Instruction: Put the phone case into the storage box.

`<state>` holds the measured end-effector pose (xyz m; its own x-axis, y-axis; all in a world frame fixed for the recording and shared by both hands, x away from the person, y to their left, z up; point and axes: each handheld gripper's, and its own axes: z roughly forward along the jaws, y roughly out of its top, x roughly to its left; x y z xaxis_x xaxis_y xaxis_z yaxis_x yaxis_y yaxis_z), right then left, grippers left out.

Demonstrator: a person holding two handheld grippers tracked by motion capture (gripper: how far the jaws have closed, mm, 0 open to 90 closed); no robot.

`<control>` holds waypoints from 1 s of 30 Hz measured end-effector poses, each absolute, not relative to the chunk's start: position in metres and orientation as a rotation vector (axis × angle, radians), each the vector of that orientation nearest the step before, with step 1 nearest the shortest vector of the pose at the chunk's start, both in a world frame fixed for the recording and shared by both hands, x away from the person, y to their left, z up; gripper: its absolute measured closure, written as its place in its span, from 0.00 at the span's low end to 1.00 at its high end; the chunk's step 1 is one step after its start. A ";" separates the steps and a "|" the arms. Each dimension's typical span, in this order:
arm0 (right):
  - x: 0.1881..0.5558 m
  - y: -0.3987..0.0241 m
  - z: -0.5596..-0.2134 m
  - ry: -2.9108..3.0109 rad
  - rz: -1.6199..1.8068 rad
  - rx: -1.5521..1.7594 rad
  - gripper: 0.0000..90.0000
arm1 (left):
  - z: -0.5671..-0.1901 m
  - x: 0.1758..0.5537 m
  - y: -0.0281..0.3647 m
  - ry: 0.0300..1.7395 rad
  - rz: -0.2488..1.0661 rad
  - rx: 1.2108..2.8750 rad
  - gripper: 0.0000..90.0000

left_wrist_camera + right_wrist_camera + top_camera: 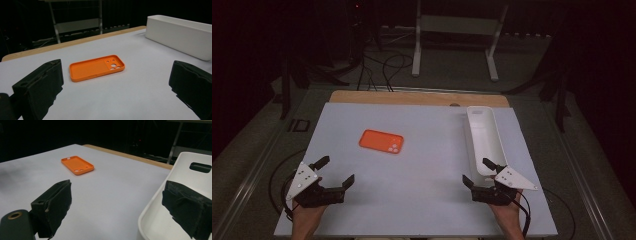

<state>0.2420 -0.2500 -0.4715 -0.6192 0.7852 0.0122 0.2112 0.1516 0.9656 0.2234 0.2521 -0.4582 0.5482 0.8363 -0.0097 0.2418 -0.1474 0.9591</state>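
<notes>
At the table's near left, the left gripper [335,170] rests on the white mat [412,200] with jaws spread wide and nothing between them. Ahead of it, well apart, the orange phone case [381,141] lies flat, hollow side up. At the near right, the right gripper [477,172] is just as wide and empty — one jaw over the white bin's [486,132] near end

High view looks down; gripper views low, sharing phone case [96,68]
</notes>
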 end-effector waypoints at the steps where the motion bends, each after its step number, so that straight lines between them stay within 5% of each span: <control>1: 0.242 -0.251 -0.472 1.929 1.488 0.947 0.10 | -0.459 0.223 0.252 0.915 0.670 1.683 0.00; 30: 0.241 -0.253 -0.475 1.898 1.482 0.963 0.10 | -0.445 0.246 0.244 0.886 0.650 1.663 0.00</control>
<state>0.2414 -0.2527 -0.4747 -0.5979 0.8015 0.0117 0.2058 0.1394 0.9686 0.2460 0.2440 -0.4452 0.5717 0.8202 -0.0217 0.2251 -0.1314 0.9654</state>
